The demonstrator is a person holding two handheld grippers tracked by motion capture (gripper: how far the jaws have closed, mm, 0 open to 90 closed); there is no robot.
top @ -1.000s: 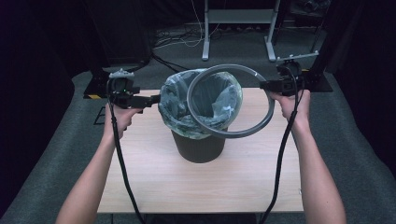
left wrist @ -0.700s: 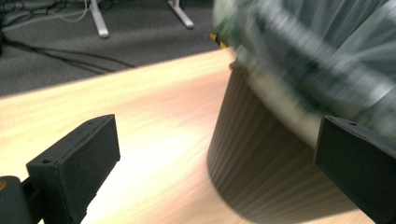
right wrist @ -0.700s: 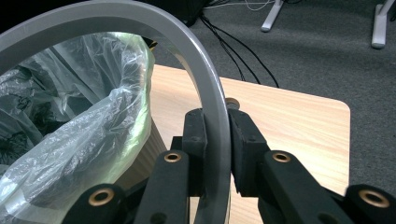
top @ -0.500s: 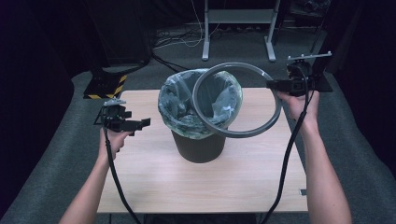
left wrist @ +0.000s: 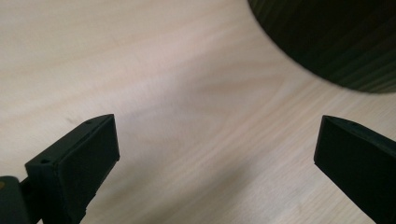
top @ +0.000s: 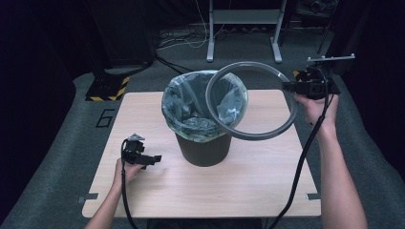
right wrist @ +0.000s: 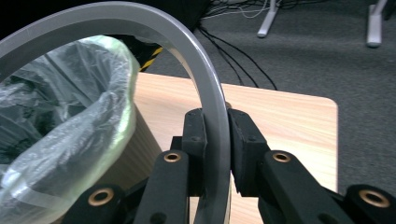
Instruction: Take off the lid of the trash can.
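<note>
Closest to you, your left gripper [top: 154, 159] sits low over the table [top: 267, 186] just left of the bin's base, its jaws spread wide with nothing between them. The left gripper view looks between those blunt, matte black jaws at pale, smooth wood grain, with the dark, finely ribbed wall of the bin [left wrist: 336, 42] curving in at the top right.

Mid-table stands the bin [top: 204, 149], a round, dark tub narrowing toward the bottom. A thin, crinkly, translucent bag [top: 184, 117] lines it and is folded loosely over the rim.

Farther off and to the right, your right gripper [top: 287, 87] holds the ring [top: 253, 136] in the air, tilted, its near edge hanging over the bin's right side and its far edge raised. In the right gripper view the jaws are pinched narrow on the ring [right wrist: 212, 112], a flat, smooth, grey plastic hoop.

As for progress: the ring is off the bin and the bag's collar is freed, so that part looks done. The bag is still inside, so what remains is probably lifting it out, or, if you are fitting it instead, lowering the ring back over the rim; the pictures do not settle which.
</note>
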